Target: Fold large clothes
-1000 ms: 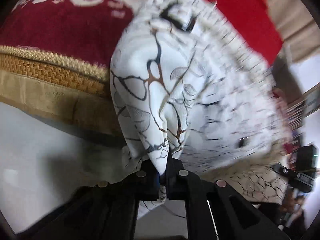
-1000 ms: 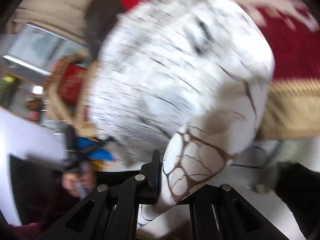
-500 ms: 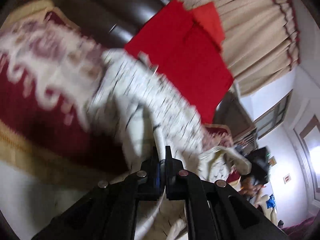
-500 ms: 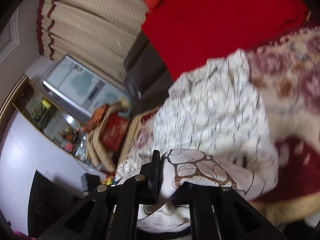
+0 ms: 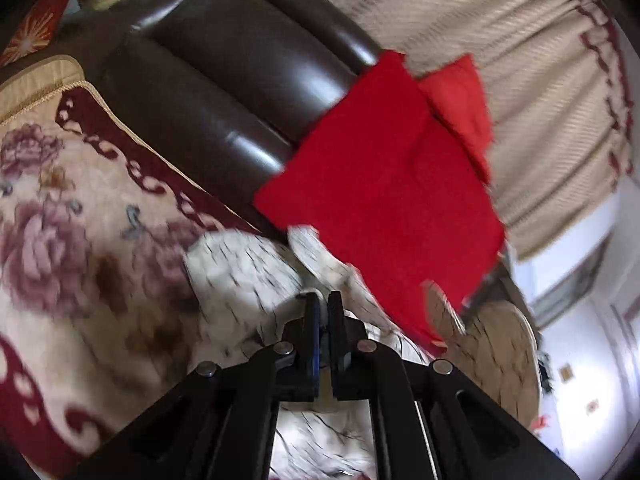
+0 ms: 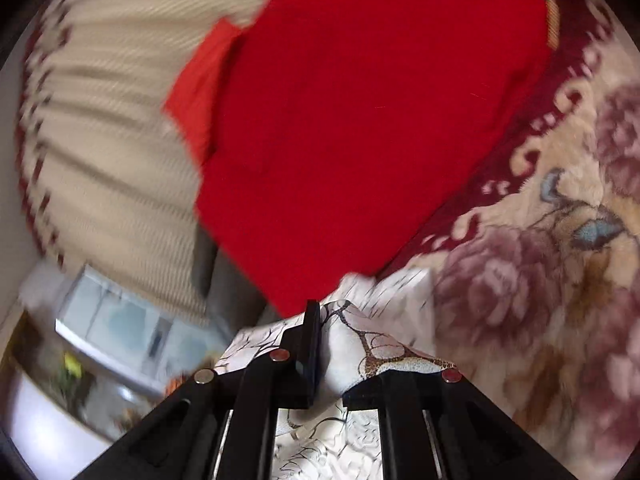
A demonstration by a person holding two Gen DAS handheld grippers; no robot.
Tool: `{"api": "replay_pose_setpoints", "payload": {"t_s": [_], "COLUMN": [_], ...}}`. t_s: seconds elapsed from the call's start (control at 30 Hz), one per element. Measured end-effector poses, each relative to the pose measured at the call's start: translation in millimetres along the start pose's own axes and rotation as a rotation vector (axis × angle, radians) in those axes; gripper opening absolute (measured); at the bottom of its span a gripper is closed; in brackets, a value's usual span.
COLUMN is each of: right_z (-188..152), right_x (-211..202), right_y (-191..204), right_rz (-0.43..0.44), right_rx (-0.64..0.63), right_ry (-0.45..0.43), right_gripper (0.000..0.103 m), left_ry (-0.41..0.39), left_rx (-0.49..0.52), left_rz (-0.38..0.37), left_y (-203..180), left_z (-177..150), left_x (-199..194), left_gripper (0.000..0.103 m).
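Each hand-held gripper, left and right, is clamped on the white patterned garment. Keep both corners level; lay the fold toward the sofa's back edge

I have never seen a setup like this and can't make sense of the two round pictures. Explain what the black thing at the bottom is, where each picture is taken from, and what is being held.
No robot here: a person holds a two-fingered claw in each hand, and a small wide-angle camera on each claw looks forward along its fingers. That is why the pictures are round and bent.

One picture is from the left claw, the other from the right claw. The black bars at the bottom are the claws themselves.

Both claws are shut on the same white patterned garment, pinching its cloth. Under it lies a flowered blanket. Behind it are a red cloth draped over a dark brown sofa, and beige curtains. Much is blurred.
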State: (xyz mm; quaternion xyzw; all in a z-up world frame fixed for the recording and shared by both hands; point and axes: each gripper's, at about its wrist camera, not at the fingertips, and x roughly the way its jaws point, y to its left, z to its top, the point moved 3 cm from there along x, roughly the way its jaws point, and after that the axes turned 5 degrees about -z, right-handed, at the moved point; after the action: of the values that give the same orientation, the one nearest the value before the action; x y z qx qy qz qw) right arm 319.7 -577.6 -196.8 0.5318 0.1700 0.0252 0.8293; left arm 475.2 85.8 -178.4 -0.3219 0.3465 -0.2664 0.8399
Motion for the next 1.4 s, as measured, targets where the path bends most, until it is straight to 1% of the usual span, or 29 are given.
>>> {"api": "replay_pose_setpoints", "payload": {"t_s": [0.03,0.07,0.1,0.13,0.17,0.2,0.23,0.27,0.3,0.33,0.37,0.4,0.43,0.47,0.53,0.6,0.67,0.7,0.73,0.83,0.9,0.93,1.0,1.03,1.07,1.17,1.3,1.37,1.4], "right_z": [4.6,6.2,6.8,5.6,3.7,1.8,-0.4,-0.7,-1.2,-1.2,0.5,1.8,3.8,4.9,4.2,1.0,-3.4,-5.7,-6.7,-14.2,-22.2,-26.3,-34.2,-39.5,-43.3,-57.2,-69.0,-72.4,-73.1], "right_x": [12.5,22.5,31.6,42.5,47.1,50.9,53.1,53.8,52.0,45.8,35.4,31.1,26.1,22.4,13.5,4.9,4.5,8.0,12.3,27.9,34.8,39.8,47.4,52.8,56.4,70.3,76.1,76.7,76.2], "right_y": [-14.3,-28.0,-42.0,-59.2,-67.6,-76.0,-82.5,-84.3,-85.8,-86.5,-85.9,-84.1,-80.1,-76.2,-67.7,-59.6,-53.0,-50.0,-48.8,-41.6,-34.1,-27.1,-14.2,-4.5,-0.3,8.1,12.6,16.0,16.4], "right_rz": [-0.009,-0.010,-0.010,-0.024,-0.025,-0.018,0.014,0.032,0.052,0.059,0.068,0.083,0.105,0.116,0.132,0.151,0.158,0.165,0.169,0.184,0.203,0.210,0.182,0.157,0.148,0.113,0.070,0.065,0.063], "right_rx": [0.055,0.113,0.182,0.257,0.288,0.321,0.345,0.352,0.361,0.375,0.388,0.385,0.370,0.354,0.337,0.316,0.297,0.292,0.290,0.265,0.251,0.223,0.139,0.080,0.055,-0.002,-0.052,-0.068,-0.073], "right_ry": [-0.004,0.002,-0.011,0.010,0.022,0.029,0.034,0.035,0.029,0.005,-0.053,-0.075,-0.086,-0.084,-0.087,-0.113,-0.122,-0.106,-0.094,-0.043,0.005,0.028,0.055,0.067,0.076,0.107,0.108,0.106,0.103], "right_gripper": [0.010,0.012,0.013,0.014,0.014,0.024,0.044,0.061,0.088,0.094,0.094,0.094,0.094,0.094,0.094,0.094,0.094,0.094,0.093,0.093,0.092,0.089,0.083,0.082,0.082,0.082,0.082,0.082,0.082], "left_ry": [-0.021,-0.032,-0.042,-0.060,-0.072,-0.071,-0.057,-0.041,-0.021,0.002,0.022,0.046,0.060,0.063,0.064,0.074,0.141,0.191,0.217,0.258,0.256,0.257,0.261,0.264,0.257,0.204,0.077,0.019,-0.021], "left_rx": [-0.006,-0.032,-0.057,-0.088,-0.109,-0.129,-0.148,-0.151,-0.139,-0.121,-0.111,-0.111,-0.114,-0.110,-0.085,-0.051,-0.041,-0.062,-0.077,-0.087,-0.067,-0.048,-0.010,0.011,0.029,0.103,0.135,0.122,0.116], "left_rz": [0.052,0.081,0.097,0.123,0.139,0.141,0.135,0.133,0.138,0.152,0.169,0.185,0.185,0.183,0.211,0.217,0.221,0.227,0.233,0.286,0.323,0.353,0.396,0.417,0.423,0.421,0.425,0.466,0.515], "left_y": [9.5,20.0,29.4,41.9,50.2,57.8,63.7,66.0,65.6,63.6,61.4,59.2,56.1,53.0,40.5,28.6,23.1,23.2,24.3,27.5,28.8,29.1,28.6,26.4,25.3,17.1,8.1,13.6,20.4], "left_z": [7.4,11.4,11.8,12.8,12.1,9.3,5.0,0.3,-3.8,-6.2,-7.3,-7.1,-5.2,-3.3,2.7,9.2,15.3,17.9,19.8,24.8,26.0,25.5,23.1,21.9,21.0,26.0,51.6,65.0,72.3], "left_x": [10.6,19.6,24.5,30.0,33.4,36.9,39.4,43.0,46.9,51.5,55.1,59.7,65.1,70.9,79.5,92.0,113.7,128.1,137.3,160.7,169.4,173.0,177.2,177.1,176.0,164.9,129.5,110.1,98.5], "left_gripper": [0.003,0.003,0.003,0.003,0.003,0.003,0.003,0.003,0.003,0.003,0.007,0.012,0.029,0.055,0.082,0.082,0.083,0.083,0.083,0.083,0.083,0.081,0.042,0.011,0.007,0.003,0.002,0.000,0.000]}}
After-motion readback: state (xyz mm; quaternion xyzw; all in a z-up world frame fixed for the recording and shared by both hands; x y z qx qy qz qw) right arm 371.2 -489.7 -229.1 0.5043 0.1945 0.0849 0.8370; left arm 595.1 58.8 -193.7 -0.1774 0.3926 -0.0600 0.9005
